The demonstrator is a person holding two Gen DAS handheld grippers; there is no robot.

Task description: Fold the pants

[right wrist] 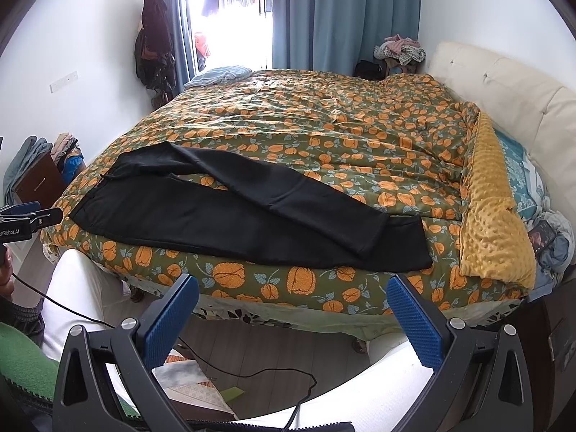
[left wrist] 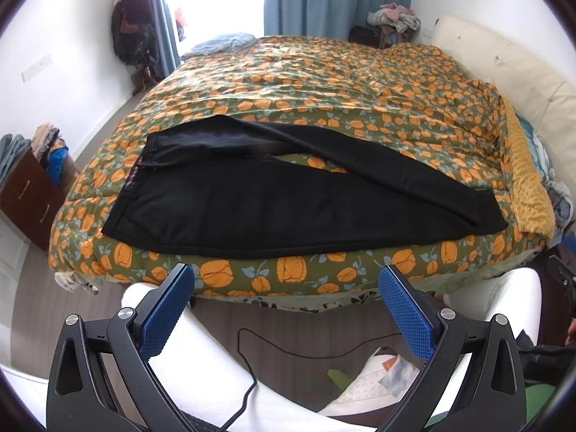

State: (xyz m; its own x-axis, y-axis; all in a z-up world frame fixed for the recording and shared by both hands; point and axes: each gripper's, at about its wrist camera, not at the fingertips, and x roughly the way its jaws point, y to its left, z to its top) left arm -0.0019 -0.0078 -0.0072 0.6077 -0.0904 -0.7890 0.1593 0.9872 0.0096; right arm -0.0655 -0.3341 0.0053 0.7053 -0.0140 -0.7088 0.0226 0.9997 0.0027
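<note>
Black pants (left wrist: 252, 201) lie flat along the near edge of the bed, waistband to the left and leg ends to the right; the far leg crosses over the near leg. They also show in the right wrist view (right wrist: 230, 212). My left gripper (left wrist: 286, 277) is open and empty, held in front of the bed edge below the pants. My right gripper (right wrist: 293, 288) is open and empty, also short of the bed edge, nearer the leg ends. The left gripper's body shows at the left edge of the right wrist view (right wrist: 21, 221).
The bed carries a green quilt with orange flowers (left wrist: 324, 90) and a yellow dotted blanket (right wrist: 493, 216) at the right. A cream headboard (right wrist: 504, 86) stands at right. A brown drawer unit (left wrist: 28, 194) with clothes stands at left. A black cable (left wrist: 288, 349) lies on the floor.
</note>
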